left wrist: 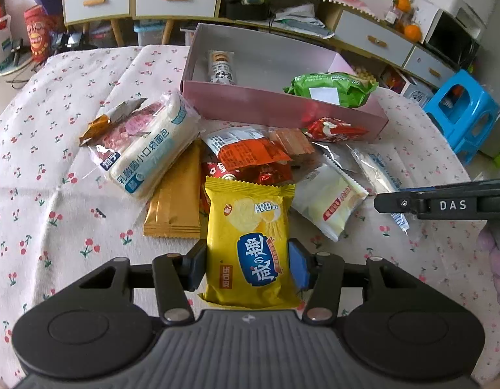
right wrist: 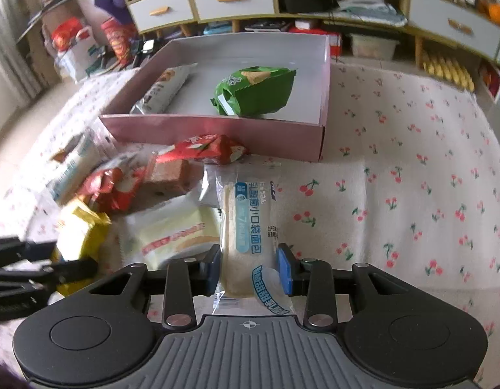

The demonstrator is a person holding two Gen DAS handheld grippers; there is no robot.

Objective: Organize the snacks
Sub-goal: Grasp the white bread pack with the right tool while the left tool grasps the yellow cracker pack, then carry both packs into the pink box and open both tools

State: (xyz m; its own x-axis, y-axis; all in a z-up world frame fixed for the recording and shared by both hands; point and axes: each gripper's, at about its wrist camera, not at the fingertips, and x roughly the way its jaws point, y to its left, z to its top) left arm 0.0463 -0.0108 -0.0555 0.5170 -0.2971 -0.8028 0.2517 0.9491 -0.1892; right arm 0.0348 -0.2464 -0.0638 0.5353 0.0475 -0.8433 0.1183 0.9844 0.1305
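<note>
My left gripper [left wrist: 248, 267] is shut on a yellow snack packet [left wrist: 250, 227], its pads pressing both long sides at the near end of the pile. My right gripper [right wrist: 249, 270] is shut on a white bread packet with blue print [right wrist: 246, 220], which lies on the cherry-print cloth just right of the pile. Beyond both stands the open pink box [right wrist: 211, 129], holding a green packet [right wrist: 256, 90] and a striped roll packet [right wrist: 164, 89]. In the left wrist view the box [left wrist: 282, 107] sits behind the pile, and part of the right gripper shows at the right edge.
Loose snacks lie between the grippers and the box: a second bread packet [left wrist: 155, 155], a gold bar [left wrist: 176, 201], red packets [left wrist: 334, 129] and a white-yellow packet [left wrist: 331, 201]. A blue stool [left wrist: 460, 113] and drawer cabinets [left wrist: 175, 0] stand beyond the table.
</note>
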